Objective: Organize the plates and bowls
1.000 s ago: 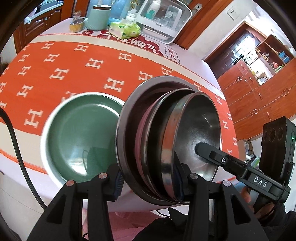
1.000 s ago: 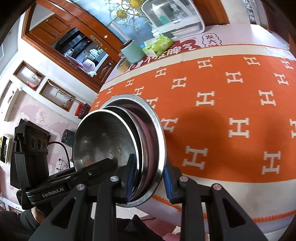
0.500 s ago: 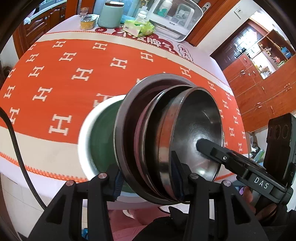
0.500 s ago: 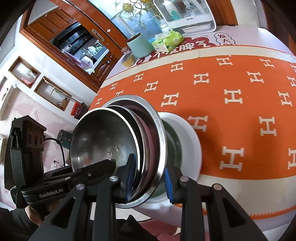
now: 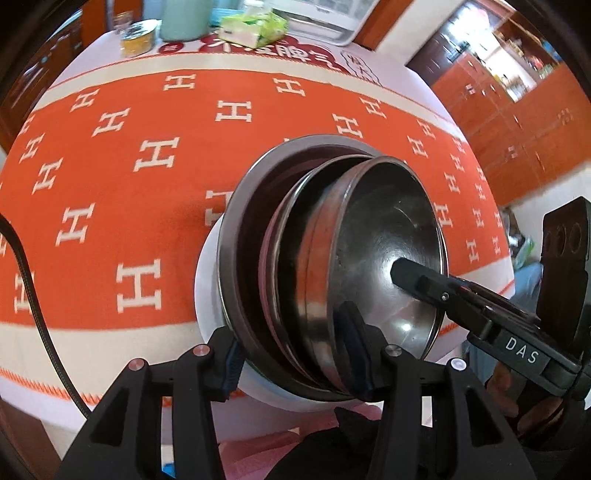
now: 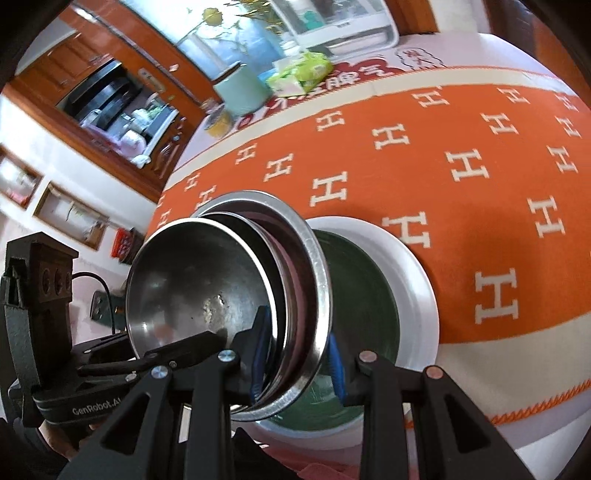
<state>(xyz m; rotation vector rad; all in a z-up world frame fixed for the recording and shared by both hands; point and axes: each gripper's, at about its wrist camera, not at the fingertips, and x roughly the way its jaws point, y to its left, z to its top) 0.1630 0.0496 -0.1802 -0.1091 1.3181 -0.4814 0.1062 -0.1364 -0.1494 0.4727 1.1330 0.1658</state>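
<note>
Bowls [image 5: 332, 266] nested in both claws, tilted over green plate [image 6: 369, 295].

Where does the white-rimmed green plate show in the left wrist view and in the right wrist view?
Left wrist: white-rimmed green plate, lower centre, only its white rim showing behind the metal bowl stack.
Right wrist: centre-right, green inside visible, right of the stack.
Shared landmark: green tissue pack at the table's far edge.

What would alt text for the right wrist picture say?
The right gripper clamps the rim of a stack of steel bowls, held tilted above a green plate on an orange tablecloth. The left gripper reaches into the stack.
</note>
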